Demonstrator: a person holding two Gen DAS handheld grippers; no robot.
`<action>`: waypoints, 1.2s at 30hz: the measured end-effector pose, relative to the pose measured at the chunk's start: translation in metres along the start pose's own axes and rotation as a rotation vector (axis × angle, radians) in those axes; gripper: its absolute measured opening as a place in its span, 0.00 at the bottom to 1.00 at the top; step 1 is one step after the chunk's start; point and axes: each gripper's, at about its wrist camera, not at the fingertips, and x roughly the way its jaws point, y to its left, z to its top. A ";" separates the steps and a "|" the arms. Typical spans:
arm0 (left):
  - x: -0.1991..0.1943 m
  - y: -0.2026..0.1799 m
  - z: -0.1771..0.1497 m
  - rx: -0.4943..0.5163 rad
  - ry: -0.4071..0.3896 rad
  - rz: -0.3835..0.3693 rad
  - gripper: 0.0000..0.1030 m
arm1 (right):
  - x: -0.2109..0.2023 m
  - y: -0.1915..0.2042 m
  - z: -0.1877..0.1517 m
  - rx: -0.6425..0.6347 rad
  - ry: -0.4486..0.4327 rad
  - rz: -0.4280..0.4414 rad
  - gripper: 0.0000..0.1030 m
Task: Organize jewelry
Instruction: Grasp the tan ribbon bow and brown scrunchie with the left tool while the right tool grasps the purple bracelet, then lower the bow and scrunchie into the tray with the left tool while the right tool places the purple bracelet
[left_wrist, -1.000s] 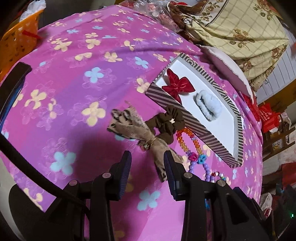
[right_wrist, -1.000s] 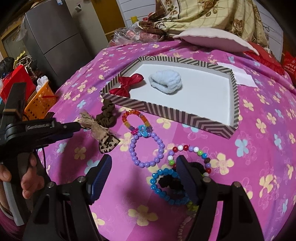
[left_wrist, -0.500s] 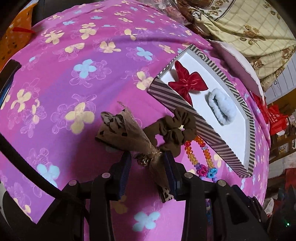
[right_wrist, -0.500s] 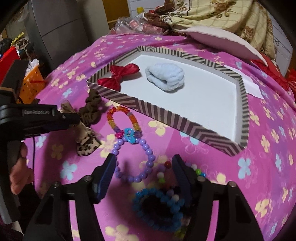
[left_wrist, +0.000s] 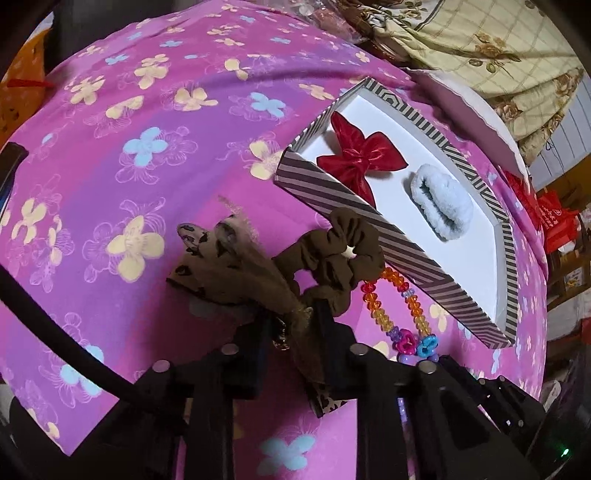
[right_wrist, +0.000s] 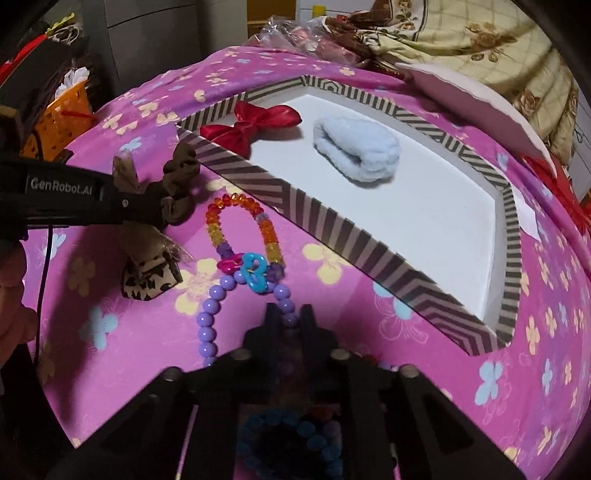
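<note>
My left gripper (left_wrist: 291, 332) is closing, and its pads pinch the knot of a leopard-print bow (left_wrist: 221, 273) lying on the pink flowered cloth. A brown scrunchie (left_wrist: 340, 258) touches the bow on the right. My right gripper (right_wrist: 290, 314) is shut on a bead of the purple bracelet (right_wrist: 207, 325). That bracelet is linked to an orange bead bracelet (right_wrist: 221, 221). A blue bead bracelet (right_wrist: 295, 435) lies blurred under the right gripper. The striped box (right_wrist: 332, 229) holds a red bow (right_wrist: 251, 125) and a pale blue fluffy scrunchie (right_wrist: 358, 151).
A checked floral blanket (left_wrist: 480, 48) and a white pad (right_wrist: 472, 103) lie behind the box. An orange basket (right_wrist: 62, 114) and a grey cabinet (right_wrist: 166, 40) stand beyond the left edge of the bed. Red bags (left_wrist: 557, 221) sit off the right edge.
Both grippers came down to the cloth and closed. The left went from open above the leopard bow to pinching its knot. The right went from open to shut on the purple bracelet.
</note>
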 end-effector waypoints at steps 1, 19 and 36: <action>-0.003 0.000 -0.001 0.007 -0.008 0.001 0.40 | -0.004 -0.001 -0.001 0.009 -0.010 0.006 0.09; -0.076 -0.002 -0.001 0.051 -0.112 -0.075 0.39 | -0.083 -0.001 0.017 0.019 -0.152 0.038 0.09; -0.096 -0.038 0.023 0.121 -0.185 -0.050 0.39 | -0.107 -0.026 0.047 0.031 -0.210 -0.013 0.09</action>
